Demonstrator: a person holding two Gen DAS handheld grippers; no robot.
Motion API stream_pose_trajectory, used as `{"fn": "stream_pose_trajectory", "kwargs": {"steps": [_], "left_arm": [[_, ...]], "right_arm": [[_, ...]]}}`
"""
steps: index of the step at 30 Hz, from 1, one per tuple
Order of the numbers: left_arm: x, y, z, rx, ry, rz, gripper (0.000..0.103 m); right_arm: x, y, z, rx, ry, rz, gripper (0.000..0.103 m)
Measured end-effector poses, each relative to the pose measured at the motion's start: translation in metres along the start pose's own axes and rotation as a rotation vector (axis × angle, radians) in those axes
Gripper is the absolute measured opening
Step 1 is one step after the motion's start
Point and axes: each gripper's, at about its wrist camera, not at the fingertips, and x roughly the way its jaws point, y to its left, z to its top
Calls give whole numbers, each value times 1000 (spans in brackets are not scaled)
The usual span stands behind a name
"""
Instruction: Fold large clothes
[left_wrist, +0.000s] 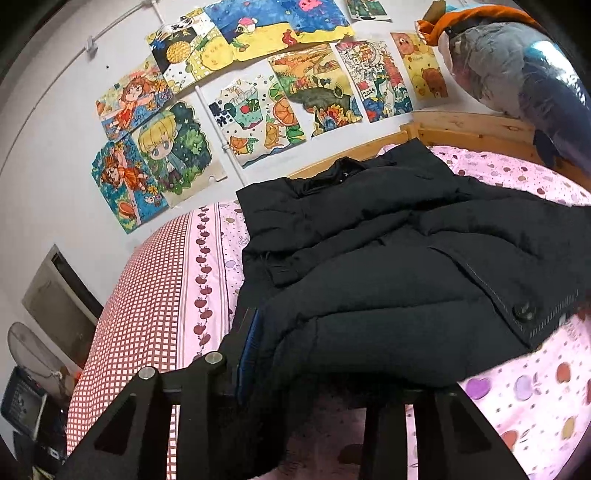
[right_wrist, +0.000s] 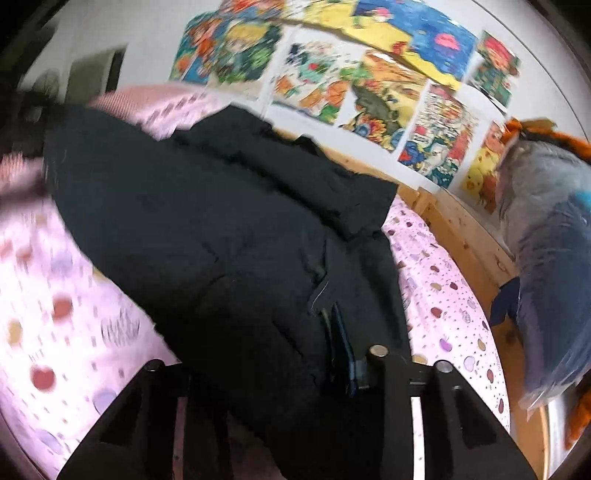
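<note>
White wall with drawings; wooden bed frame, pink sheet.

Left hand-held gripper and right hand-held gripper: matte black angular frames, triangular cut-outs, silver round pin heads, blue-edged pads.

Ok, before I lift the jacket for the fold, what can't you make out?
- Left wrist view: the jacket covers the left gripper's right finger.
- Right wrist view: motion blur; the jacket drapes over the right gripper's left finger.
- Both views: the bed sheet under the jacket is hidden.
</note>
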Motion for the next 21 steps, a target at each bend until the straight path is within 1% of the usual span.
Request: {"fn": "stream_pose_trajectory", "kwargs": {"steps": [1,3,5,6,8,9,11,13,14,16,19,21], "left_arm": [[-1,0,3,-4,3,-2,25],[-1,1,7,-16,8,5,24],[0,3,8,-35,25,-1,22],[1,4,8,-46,35,-9,21],[1,3,4,-51,41,-23,15],[0,2,2,-49,36,-26,14],[-5,0,0,-41,21,-22,12],[-14,4,0,-62,13,-37,11],[-21,10,0,-94,0,-51,11],[-33,16,1,-118,-31,-55,10],[-58,20,0,-105,-97,-38,10],[-72,23,-1,-99,-123,-37,10]], "right_arm": [[-3,-7,5,25,-14,9,19],[-6,-22,14,76,-48,26,18],[-5,-34,20,132,-55,48,18],[4,-43,21,157,-54,68,18],[10,-47,15,205,-57,91,18],[15,-49,13,212,-59,94,16],[16,-47,6,215,-75,90,14],[13,-47,5,218,-90,91,13],[9,-49,6,222,-97,92,12],[-1,-53,9,231,-118,95,11],[-23,-55,13,232,-167,87,11],[-40,-54,13,217,-202,77,11]]}}
